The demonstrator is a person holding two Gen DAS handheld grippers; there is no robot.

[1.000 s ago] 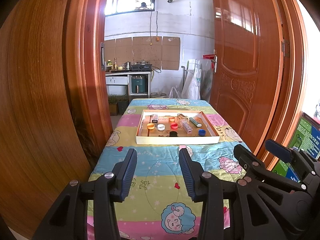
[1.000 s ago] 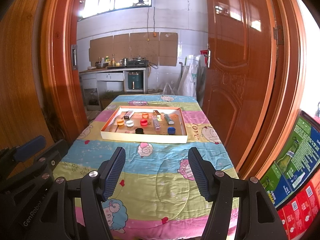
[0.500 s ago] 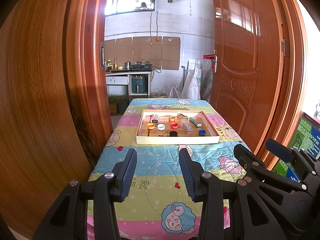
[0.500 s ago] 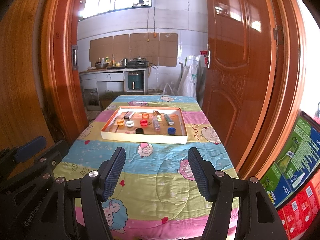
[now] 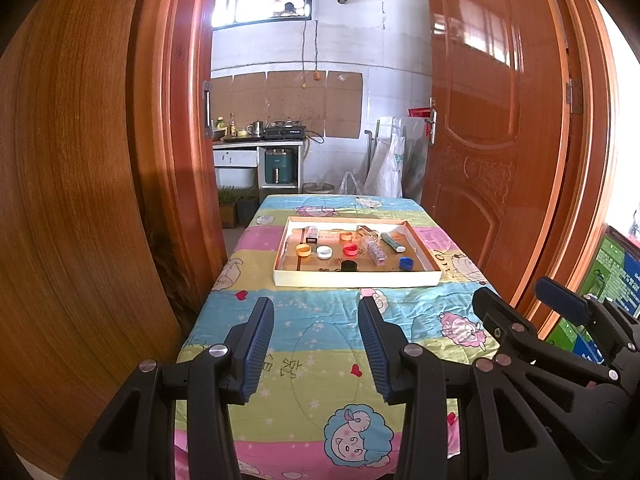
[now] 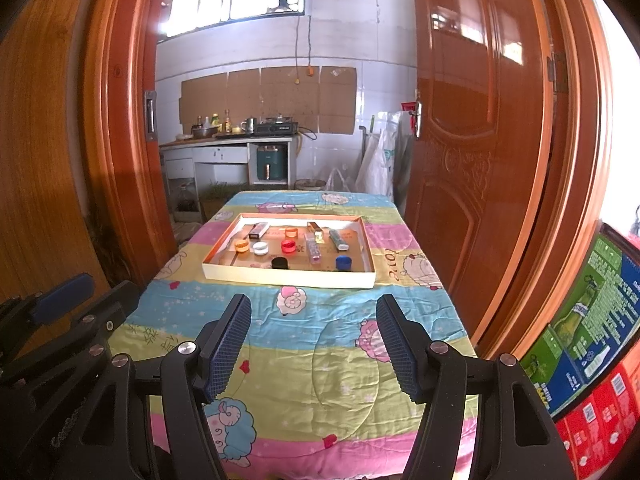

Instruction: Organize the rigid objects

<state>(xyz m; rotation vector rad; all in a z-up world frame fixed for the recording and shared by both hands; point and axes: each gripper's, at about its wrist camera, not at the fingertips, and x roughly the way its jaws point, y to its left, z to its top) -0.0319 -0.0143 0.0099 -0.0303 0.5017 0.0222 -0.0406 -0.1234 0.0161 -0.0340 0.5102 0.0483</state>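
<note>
Left gripper (image 5: pixel 316 344) and right gripper (image 6: pixel 314 344) both spread wide, empty, over table's near edge; beer cartons (image 6: pixel 592 344) fully visible only from right wrist.

In front of me a shallow white cardboard tray (image 5: pixel 358 279) lies flat on the table. Inside it I see small caps: an orange cap (image 5: pixel 303 250), a white cap (image 5: pixel 324 252), a red cap (image 5: pixel 350 249), a black cap (image 5: pixel 349 266) near the front wall, and a blue cap (image 5: pixel 406 263) at the right. A clear little bottle (image 5: pixel 376 251) lies on its side between the red and blue ones.
</note>
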